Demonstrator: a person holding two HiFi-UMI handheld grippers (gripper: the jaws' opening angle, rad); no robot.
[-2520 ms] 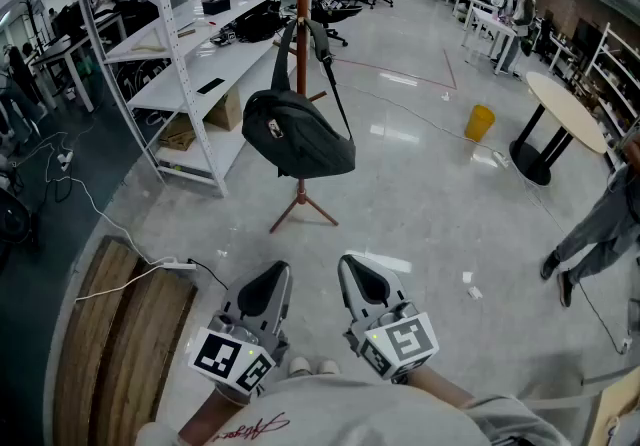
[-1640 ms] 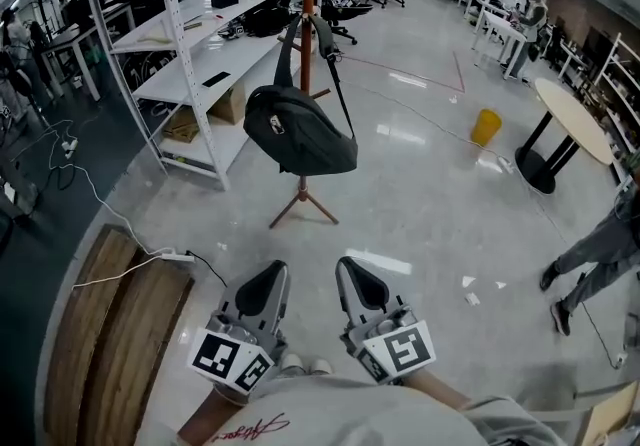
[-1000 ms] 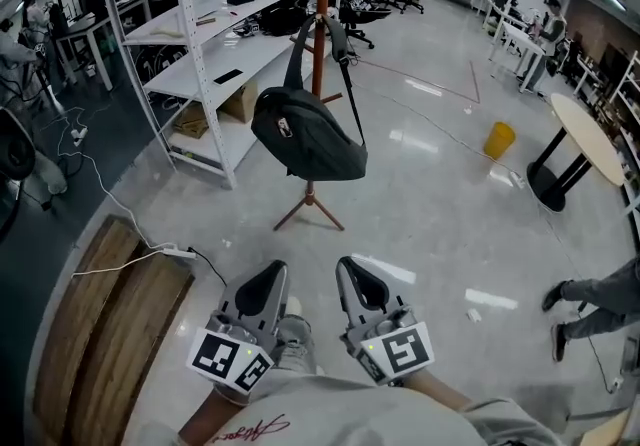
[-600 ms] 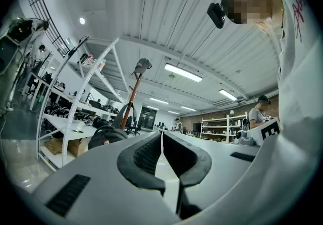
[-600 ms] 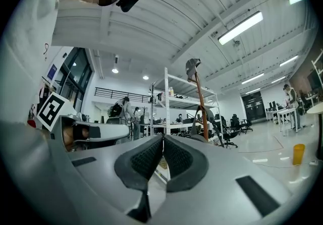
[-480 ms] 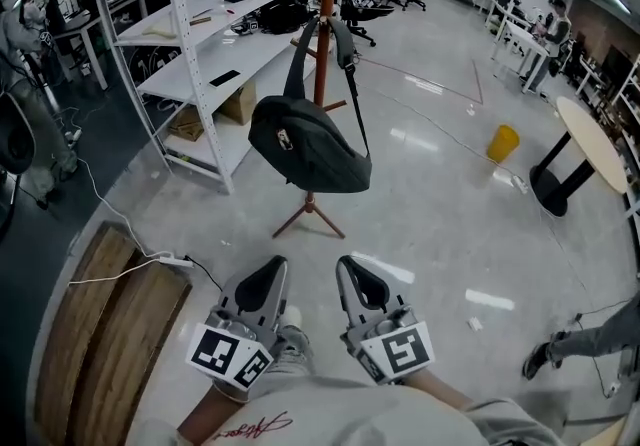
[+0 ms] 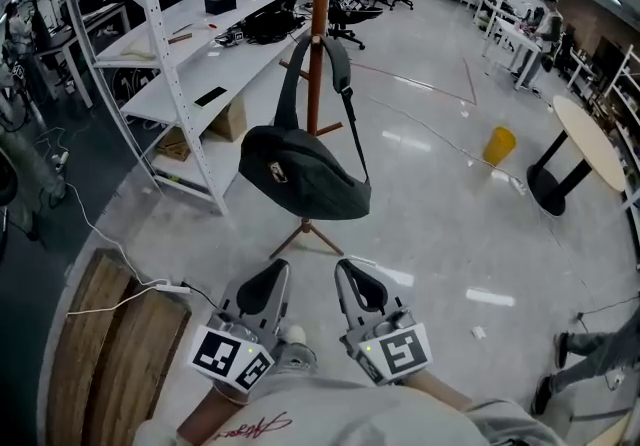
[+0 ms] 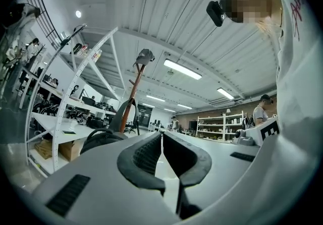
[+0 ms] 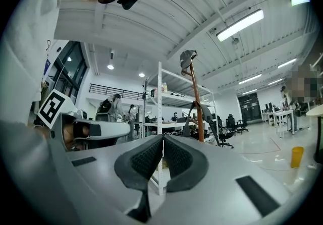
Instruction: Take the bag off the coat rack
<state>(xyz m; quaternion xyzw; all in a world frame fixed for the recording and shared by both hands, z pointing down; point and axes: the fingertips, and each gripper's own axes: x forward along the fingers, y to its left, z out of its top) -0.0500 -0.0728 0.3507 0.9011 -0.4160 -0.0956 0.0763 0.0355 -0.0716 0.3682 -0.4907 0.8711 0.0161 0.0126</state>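
black fabric bag (image 7: 300, 174): strap-hung on brown wooden coat rack (image 7: 318, 44)
my left gripper (image 7: 272, 274): jaws together, apart from rack
my right gripper (image 7: 352, 272): jaws together, empty

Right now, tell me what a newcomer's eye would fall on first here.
A black bag hangs by its strap from the brown rack, straight ahead in the middle of the head view. Low in the foreground, the left tongs and right tongs point toward it, both shut and empty. A yellow bin stands off to the right.
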